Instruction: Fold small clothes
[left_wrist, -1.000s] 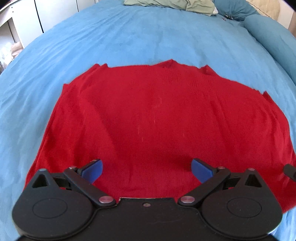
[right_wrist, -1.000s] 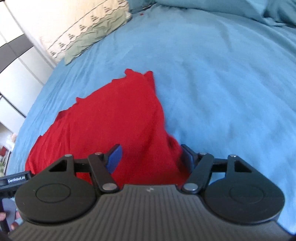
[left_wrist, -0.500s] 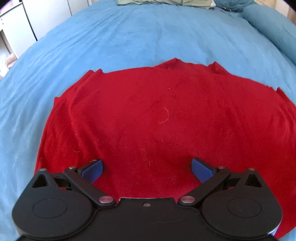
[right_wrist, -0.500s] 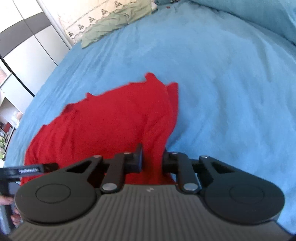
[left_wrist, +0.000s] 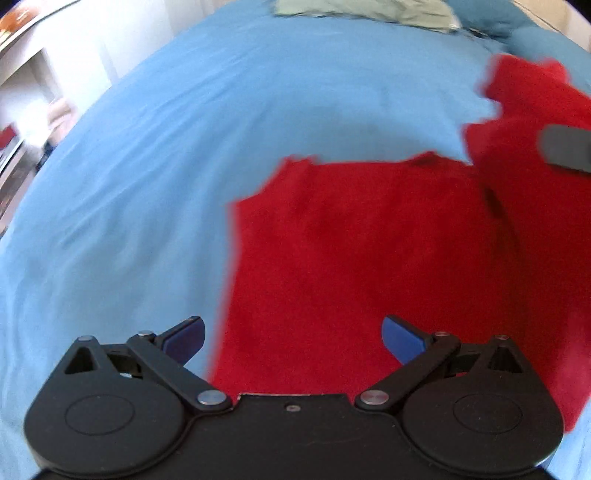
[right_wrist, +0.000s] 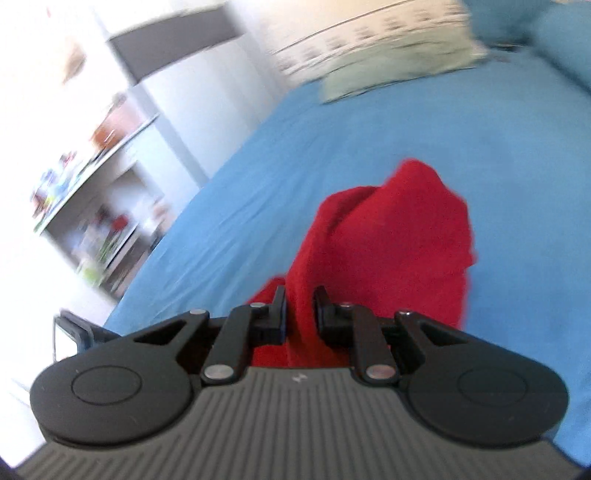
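So the red top (left_wrist: 354, 251) is lying on the blue bedspread (left_wrist: 155, 155), most of it flat, but its right side is bunched up and lifted off the bed (right_wrist: 399, 236). That lifted bit is in the right gripper (right_wrist: 299, 308): its two black fingers (right_wrist: 277, 310) are pinched nearly together with a fold of red cloth squeezed between them, and the fabric rises away from the fingers in a rumpled hump.

The left gripper (left_wrist: 291, 334) is a different story. Its blue-padded fingers (left_wrist: 400, 338) are spread wide and hold nothing. It hovers over the near left edge of the top, one pad over the bedspread just beside the hem, the other over the red cloth. Can't tell if either pad is actually touching.

From the left camera you can see a dark bit of the other gripper at the right edge, against the raised cloth.

Further out: a pale green pillow (right_wrist: 399, 70) at the far end of the bed, and white shelves (right_wrist: 96, 206) with blurry clutter off to the left. Both shots are pretty blurred.
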